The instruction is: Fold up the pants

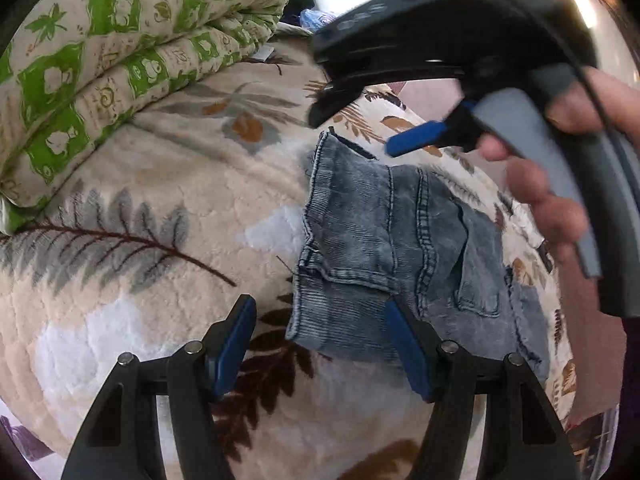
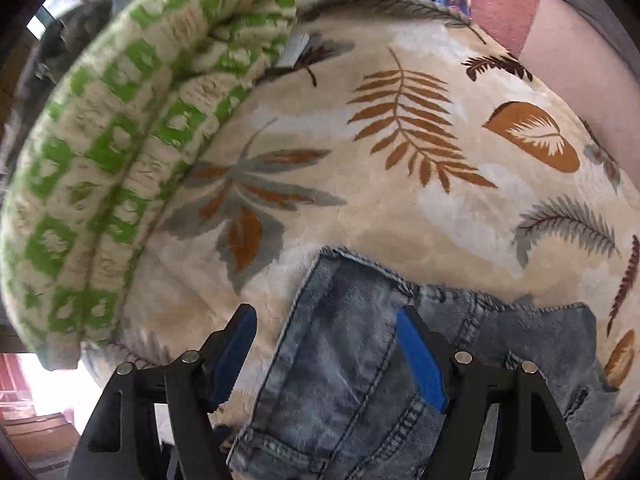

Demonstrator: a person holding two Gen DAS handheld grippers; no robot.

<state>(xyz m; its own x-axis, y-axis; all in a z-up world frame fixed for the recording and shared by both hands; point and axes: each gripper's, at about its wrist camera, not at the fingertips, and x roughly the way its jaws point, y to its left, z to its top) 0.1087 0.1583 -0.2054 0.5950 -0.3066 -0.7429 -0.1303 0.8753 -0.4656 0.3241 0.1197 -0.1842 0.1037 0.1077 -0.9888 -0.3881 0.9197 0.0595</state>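
The pants (image 1: 384, 248) are washed blue-grey jeans, folded into a compact stack on a cream leaf-print blanket (image 1: 160, 200). My left gripper (image 1: 320, 312) is open and empty, hovering above the near left corner of the jeans. In the left wrist view the right gripper (image 1: 416, 136) is held by a hand above the far edge of the jeans, blue pads parted. In the right wrist view the right gripper (image 2: 326, 320) is open and empty above the left edge of the jeans (image 2: 360, 380).
A rolled green-and-cream quilt (image 1: 100, 72) lies along the left side of the blanket and also shows in the right wrist view (image 2: 120, 140). A pink surface (image 2: 560, 32) and bagged items lie beyond the blanket's far edge.
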